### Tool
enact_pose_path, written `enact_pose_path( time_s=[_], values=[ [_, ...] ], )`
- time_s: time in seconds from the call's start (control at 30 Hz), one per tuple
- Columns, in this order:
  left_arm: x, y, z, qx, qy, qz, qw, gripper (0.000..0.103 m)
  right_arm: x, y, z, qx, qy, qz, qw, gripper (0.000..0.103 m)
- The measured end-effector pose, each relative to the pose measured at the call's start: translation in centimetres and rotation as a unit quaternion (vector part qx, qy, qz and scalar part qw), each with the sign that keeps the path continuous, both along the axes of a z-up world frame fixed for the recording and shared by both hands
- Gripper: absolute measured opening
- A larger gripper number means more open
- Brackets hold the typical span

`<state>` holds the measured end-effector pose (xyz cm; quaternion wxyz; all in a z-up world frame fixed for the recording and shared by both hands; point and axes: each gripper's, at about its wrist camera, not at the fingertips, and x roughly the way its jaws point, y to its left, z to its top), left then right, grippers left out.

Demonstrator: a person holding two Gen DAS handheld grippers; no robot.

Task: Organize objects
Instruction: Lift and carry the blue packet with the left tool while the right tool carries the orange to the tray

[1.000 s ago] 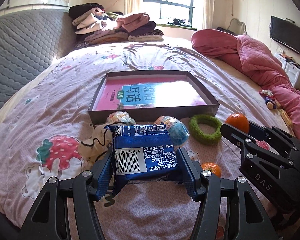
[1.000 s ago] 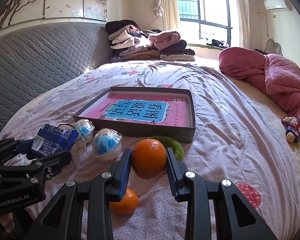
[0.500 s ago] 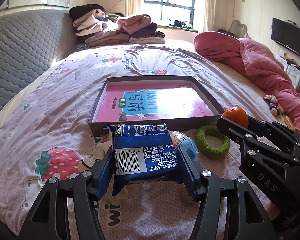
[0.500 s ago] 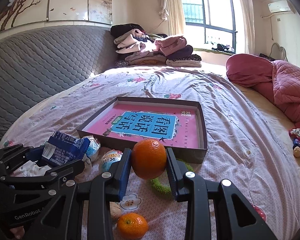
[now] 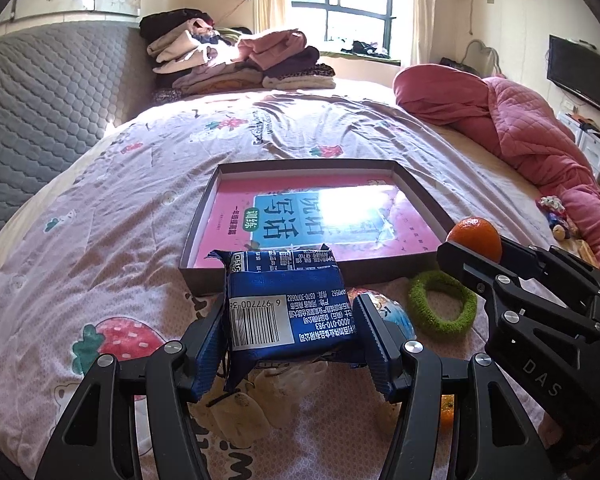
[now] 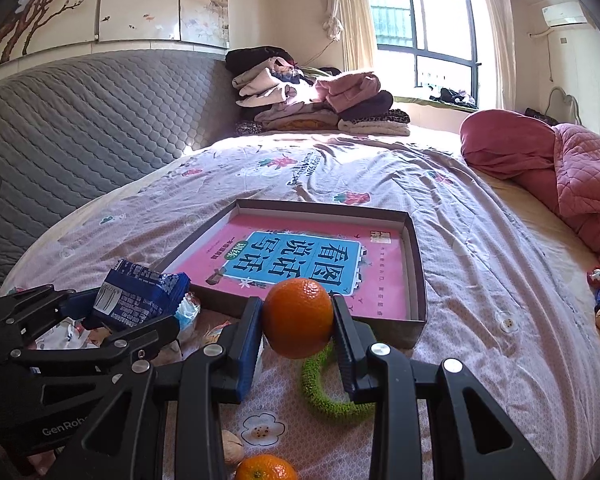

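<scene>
- Blue and shiny, the snack packet [image 5: 288, 304] sits squeezed between the two fingers of the left gripper [image 5: 290, 336], which is closed tight on it, barcode side up.
- A second ago the packet hung lower, over the little things on the sheet. Now it is lifted higher and its far end reaches over the near wall of the box [image 5: 420, 196].
- The orange [image 6: 298, 318] is pinched in the right gripper [image 6: 298, 320], closed firmly on its two sides. It has also come up and forward, and now sits in front of the near wall of the box, up off the sheet.
- The box is a flat, dark tray on the bed with a pink book [image 6: 384, 276] lying inside it. Nothing else is in it yet.
- Both things moving toward the box tells me they are probably going to be dropped inside it. That step is not done yet.
- Still lying on the bed sheet [image 5: 120, 208] near the box are a green fuzzy ring [image 5: 442, 306], a small wrapped ball [image 5: 396, 316], a second orange [image 6: 266, 467] and what looks like a walnut [image 6: 232, 449].
- Farther away are a pile of folded clothes [image 6: 312, 98] and a red quilt [image 6: 572, 172].
</scene>
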<state>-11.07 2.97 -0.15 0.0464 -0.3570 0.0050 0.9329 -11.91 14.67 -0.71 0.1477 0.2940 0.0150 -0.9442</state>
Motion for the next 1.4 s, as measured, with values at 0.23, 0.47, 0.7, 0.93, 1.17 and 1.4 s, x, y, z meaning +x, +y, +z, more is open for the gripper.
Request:
enact_pose_path(
  time_s=[0.23,0.47,0.7,0.93,1.17,1.4],
  values=[
    [-1.1,-0.4,0.9,-0.004,0.009,0.005,0.9999,0.063,-0.5,-0.2,0.8,0.004,0.012,0.003,1.000,0.034],
    [-2.2,-0.7,1.2,-0.007,0.012,0.010,0.9999,0.063,-1.3,-0.3,1.5,0.007,0.021,0.006,1.000,0.034],
    [-3.8,-1.3,1.4,-0.009,0.011,0.018,0.9997,0.063,-2.4,-0.2,1.7,0.014,0.023,0.006,1.000,0.034],
    [-5.7,-1.8,1.3,-0.009,0.002,0.021,0.9997,0.063,-3.9,0.1,1.3,0.027,0.016,0.004,0.999,0.034],
    [-7.0,-2.0,1.3,-0.007,-0.002,0.023,0.9997,0.063,-5.5,0.7,1.5,0.033,0.016,0.006,0.999,0.034],
    [-9.1,-1.2,1.6,-0.017,-0.008,0.024,0.9995,0.063,-7.5,1.3,1.1,0.024,-0.003,0.014,1.000,0.034]
  ],
)
